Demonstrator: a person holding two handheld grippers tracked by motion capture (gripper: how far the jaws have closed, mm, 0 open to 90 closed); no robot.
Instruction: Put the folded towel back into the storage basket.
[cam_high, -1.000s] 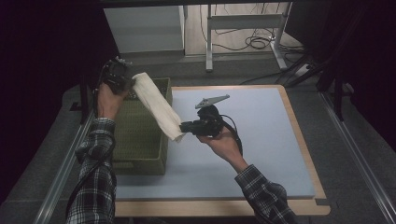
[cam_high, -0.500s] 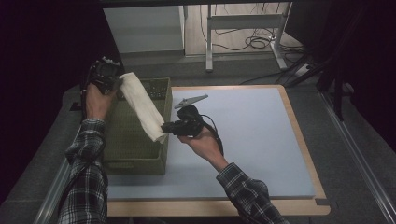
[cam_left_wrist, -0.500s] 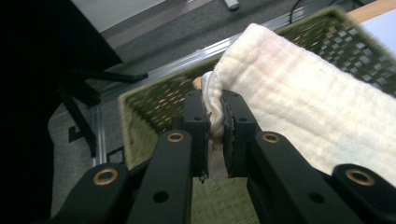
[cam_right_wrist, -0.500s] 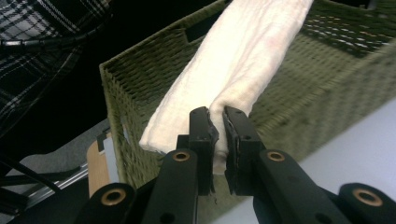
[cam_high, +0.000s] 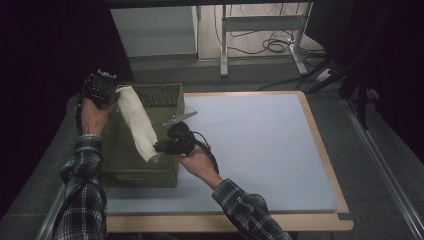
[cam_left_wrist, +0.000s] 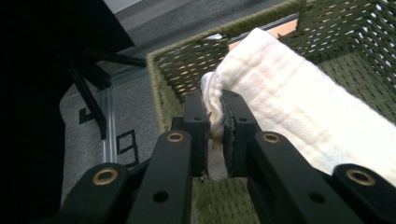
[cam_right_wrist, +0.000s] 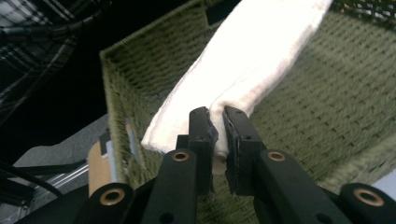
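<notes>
1. Holding one end of the folded white cloth, the left gripper sits at the far left corner of the green woven basket; its jaws are pressed tight on a bunched fold, so that pinch should stay as it is.
2. Spanning the open basket, the cloth hangs slanted from far left down to near right, above the woven floor and not yet resting on it.
3. Pinching the other end, the right gripper hovers over the basket's near right part, jaws clamped on the cloth edge.
4. Lowering both ends evenly should lay the cloth flat inside; keep it clear of the rim.
5. Letting go only once the cloth lies on the bottom avoids a crumpled drop.
</notes>
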